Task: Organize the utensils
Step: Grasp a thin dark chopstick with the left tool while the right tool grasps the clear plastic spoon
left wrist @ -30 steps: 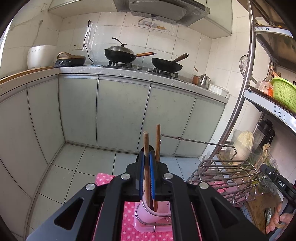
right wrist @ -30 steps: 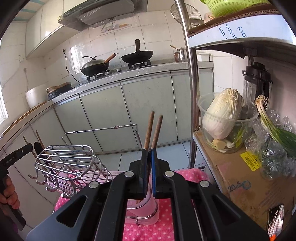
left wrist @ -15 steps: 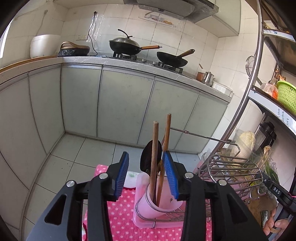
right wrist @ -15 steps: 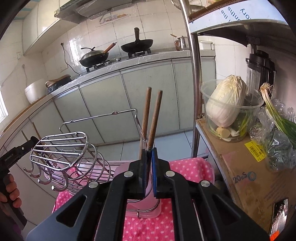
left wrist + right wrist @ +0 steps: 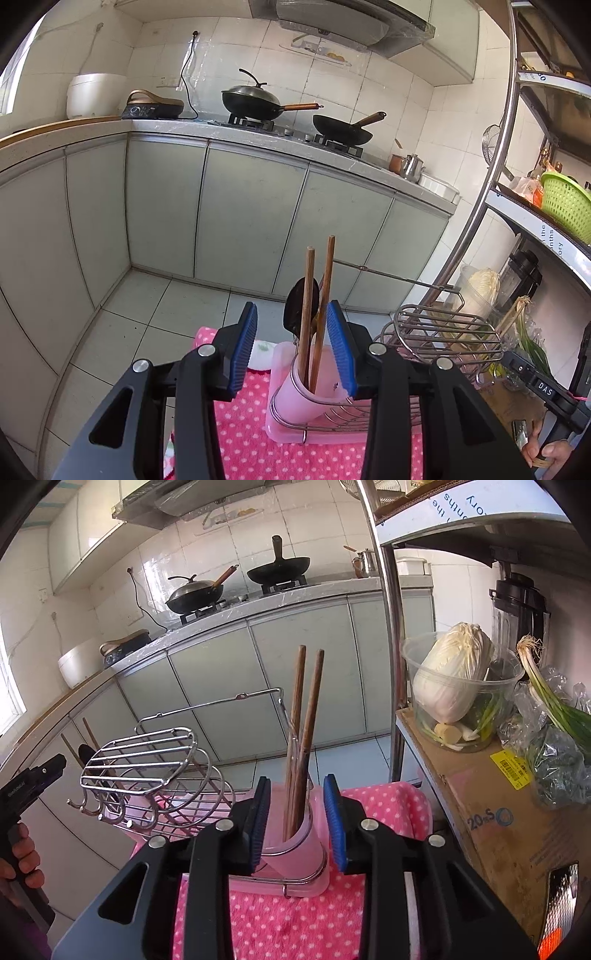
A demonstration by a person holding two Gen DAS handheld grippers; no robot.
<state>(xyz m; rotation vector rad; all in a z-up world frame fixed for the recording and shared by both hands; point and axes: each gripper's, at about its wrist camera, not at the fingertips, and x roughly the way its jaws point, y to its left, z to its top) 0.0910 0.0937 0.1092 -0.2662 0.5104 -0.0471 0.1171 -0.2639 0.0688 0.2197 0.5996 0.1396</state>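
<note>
Both jaws parted, right gripper (image 5: 297, 825) just opened, left gripper (image 5: 291, 349) empty, chopsticks (image 5: 301, 738) upright in pink cup (image 5: 291, 853) between them.

The lower ends of the two brown wooden chopsticks (image 5: 301, 738) were lost inside the translucent pink plastic cup (image 5: 291, 849), and the dark spoon (image 5: 303, 306) behind another such pair in the left wrist view was largely covered by them. At the lower right of that view the person's hand (image 5: 546, 448) was cut off by the frame edge. The small printed label (image 5: 511, 766) on the brown cardboard box (image 5: 491, 812) at the right of the right wrist view was too small to read.
</note>
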